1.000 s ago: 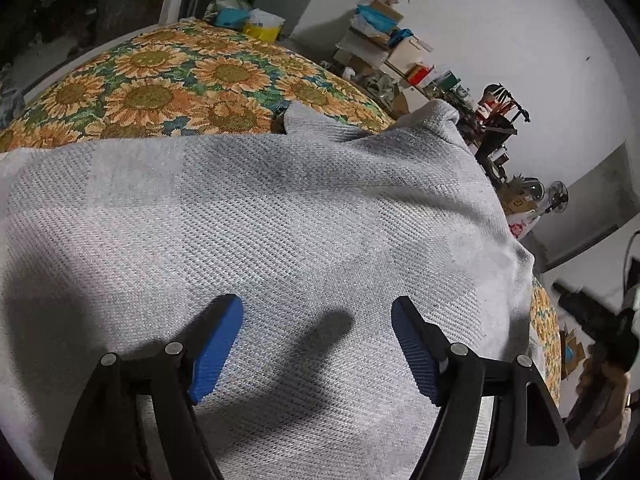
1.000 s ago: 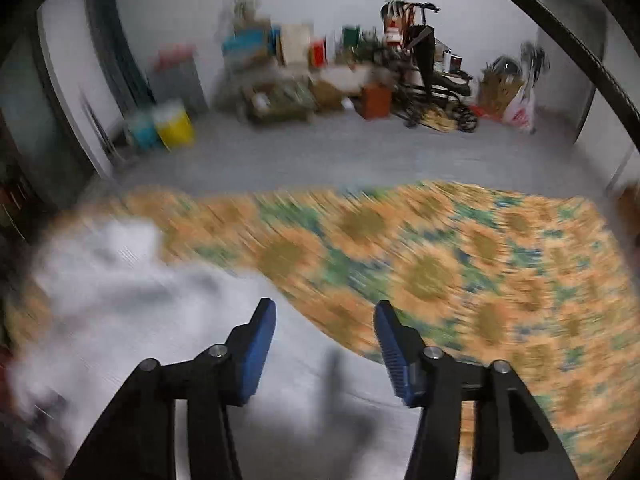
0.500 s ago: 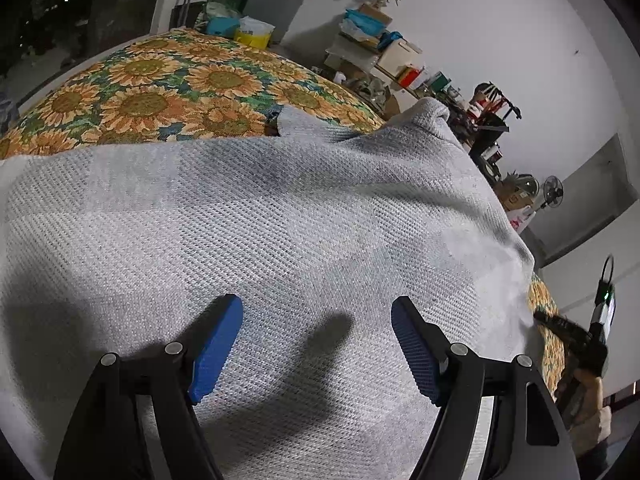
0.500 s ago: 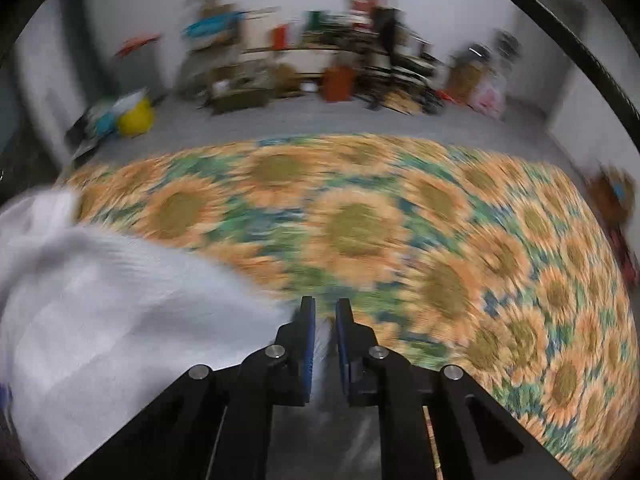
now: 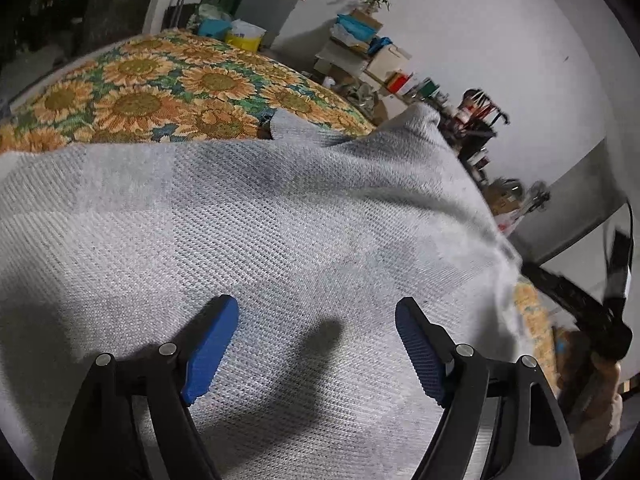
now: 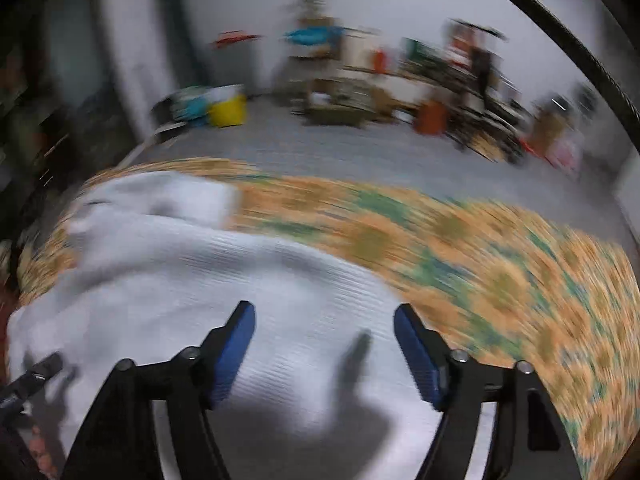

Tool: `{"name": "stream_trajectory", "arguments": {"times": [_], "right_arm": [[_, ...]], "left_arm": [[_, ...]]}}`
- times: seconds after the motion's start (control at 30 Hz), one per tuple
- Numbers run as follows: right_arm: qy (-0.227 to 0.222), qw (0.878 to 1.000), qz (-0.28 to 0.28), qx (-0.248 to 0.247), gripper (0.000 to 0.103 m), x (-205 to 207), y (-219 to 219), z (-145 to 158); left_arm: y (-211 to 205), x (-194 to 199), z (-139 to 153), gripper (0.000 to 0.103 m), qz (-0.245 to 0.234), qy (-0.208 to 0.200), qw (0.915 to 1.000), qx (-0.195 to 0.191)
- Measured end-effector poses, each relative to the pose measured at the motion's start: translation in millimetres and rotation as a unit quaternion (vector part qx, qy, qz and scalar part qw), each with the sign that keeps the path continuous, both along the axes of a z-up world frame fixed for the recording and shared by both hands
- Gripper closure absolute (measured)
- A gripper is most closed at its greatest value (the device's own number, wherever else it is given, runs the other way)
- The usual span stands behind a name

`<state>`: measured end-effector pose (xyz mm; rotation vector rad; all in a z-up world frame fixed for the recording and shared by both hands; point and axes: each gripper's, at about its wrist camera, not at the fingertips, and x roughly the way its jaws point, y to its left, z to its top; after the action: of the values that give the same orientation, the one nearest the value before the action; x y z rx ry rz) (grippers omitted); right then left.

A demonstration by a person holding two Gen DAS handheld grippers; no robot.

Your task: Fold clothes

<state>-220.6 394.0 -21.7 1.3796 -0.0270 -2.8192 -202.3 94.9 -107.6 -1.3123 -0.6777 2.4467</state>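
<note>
Right gripper (image 6: 323, 332) had just popped apart off the sweater (image 6: 248, 288) (fold dropped, I'd guess), left gripper (image 5: 316, 324) hovered wide apart too.

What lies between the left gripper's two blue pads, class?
Only grey knit garment, crossed by a shadow; the left gripper is open over it, holding nothing. The left wrist view shows this.

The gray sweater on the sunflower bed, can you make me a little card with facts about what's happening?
garment: gray knit sweater, spread out and rumpled
surface: sunflower bedspread
left hand-held gripper: open, over the sweater, gripping nothing
right hand-held gripper: open, over the sweater's edge
right view: blurred by motion
background: cluttered shelves by the white wall
</note>
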Motion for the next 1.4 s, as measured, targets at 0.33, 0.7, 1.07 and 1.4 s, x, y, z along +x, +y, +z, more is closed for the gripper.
{"name": "stream_trajectory", "arguments": {"times": [0.33, 0.7, 1.07, 1.4], "right_arm": [[-0.017, 0.996, 0.090, 0.024, 0.003, -99, -168, -19], [-0.034, 0.989, 0.065, -0.126, 0.091, -33, -92, -68], [-0.006, 0.996, 0.078, -0.050, 0.085, 56, -93, -80], [0.020, 0.995, 0.089, -0.034, 0.067, 70, -102, -85]], "left_arm": [[-73, -11, 15, 0.023, 0.058, -0.001, 0.9939, 0.094], [-92, -17, 21, 0.023, 0.033, 0.006, 0.9934, 0.110], [-5, -100, 47, 0.023, -0.004, -0.066, 0.9952, 0.073], [41, -134, 65, 0.023, 0.027, -0.064, 0.9972, -0.028]]}}
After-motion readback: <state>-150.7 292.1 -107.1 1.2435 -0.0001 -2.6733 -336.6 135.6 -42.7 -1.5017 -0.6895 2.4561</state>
